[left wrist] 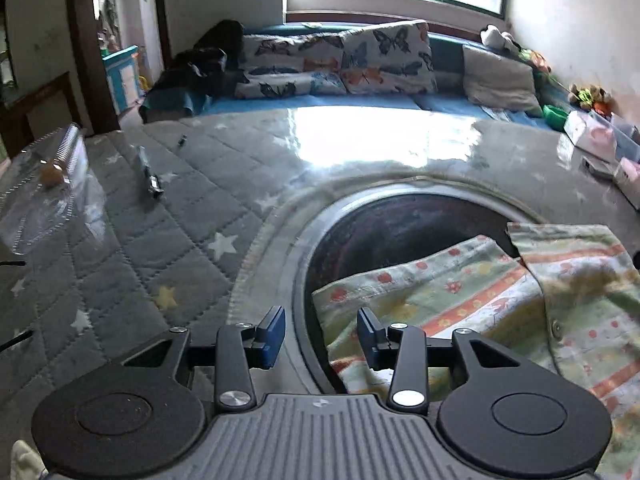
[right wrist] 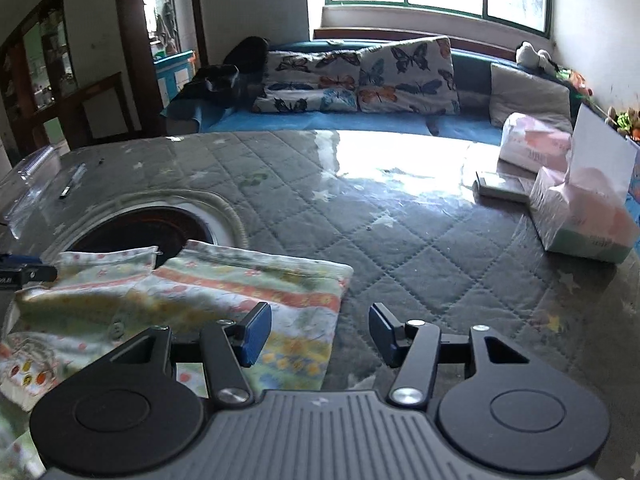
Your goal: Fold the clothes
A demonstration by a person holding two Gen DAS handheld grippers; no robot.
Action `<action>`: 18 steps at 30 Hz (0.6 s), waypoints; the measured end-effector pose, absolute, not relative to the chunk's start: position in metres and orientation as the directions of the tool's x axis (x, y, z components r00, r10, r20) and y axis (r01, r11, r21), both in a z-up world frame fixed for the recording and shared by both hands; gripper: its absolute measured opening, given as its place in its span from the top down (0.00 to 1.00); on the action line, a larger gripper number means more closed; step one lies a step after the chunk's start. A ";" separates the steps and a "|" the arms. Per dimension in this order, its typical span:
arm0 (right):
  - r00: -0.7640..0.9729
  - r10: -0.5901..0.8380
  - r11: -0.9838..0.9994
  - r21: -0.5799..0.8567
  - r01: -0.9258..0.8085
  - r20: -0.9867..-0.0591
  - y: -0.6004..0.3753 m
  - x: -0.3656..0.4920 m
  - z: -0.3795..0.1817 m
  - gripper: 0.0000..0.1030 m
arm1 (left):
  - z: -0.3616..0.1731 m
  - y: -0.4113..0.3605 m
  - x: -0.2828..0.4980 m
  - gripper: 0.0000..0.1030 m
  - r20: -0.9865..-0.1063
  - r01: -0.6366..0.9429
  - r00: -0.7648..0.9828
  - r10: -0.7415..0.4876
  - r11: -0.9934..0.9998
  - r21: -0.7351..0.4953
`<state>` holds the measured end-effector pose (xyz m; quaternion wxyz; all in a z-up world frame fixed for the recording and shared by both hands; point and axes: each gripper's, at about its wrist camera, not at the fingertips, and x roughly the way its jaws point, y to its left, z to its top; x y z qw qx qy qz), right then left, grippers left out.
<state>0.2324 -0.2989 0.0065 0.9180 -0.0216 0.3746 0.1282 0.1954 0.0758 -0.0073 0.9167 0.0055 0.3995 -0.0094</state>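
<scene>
A small patterned garment (left wrist: 500,300) with green, white and orange flowered stripes and a button lies folded on the grey quilted table cover (left wrist: 160,240), partly over a dark round hole (left wrist: 392,232). It also shows in the right wrist view (right wrist: 208,292). My left gripper (left wrist: 322,338) is open and empty, over the garment's left edge. My right gripper (right wrist: 320,334) is open and empty, over the garment's right edge. The left gripper's tip shows at the left edge of the right wrist view (right wrist: 20,270).
A pen (left wrist: 148,172) and a clear spiral-bound cover (left wrist: 48,184) lie at the left. Tissue packs (right wrist: 580,216) and a flat box (right wrist: 504,188) stand at the right. A blue sofa with butterfly cushions (right wrist: 360,76) lies beyond the table.
</scene>
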 end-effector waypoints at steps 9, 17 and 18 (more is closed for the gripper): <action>0.654 0.237 0.967 0.108 -0.232 -0.719 -0.300 0.263 -0.008 0.59 | -0.003 0.070 0.209 0.92 -0.708 0.082 0.703 -0.059 0.997 -0.002; 0.674 0.230 0.967 0.084 -0.242 -0.702 -0.289 0.276 -0.005 0.97 | 0.018 0.057 0.227 0.92 -0.627 0.137 0.774 -0.088 0.990 0.030; 0.678 0.227 0.967 0.082 -0.240 -0.699 -0.288 0.278 -0.004 0.97 | 0.016 0.055 0.231 0.92 -0.624 0.141 0.777 -0.088 0.989 0.036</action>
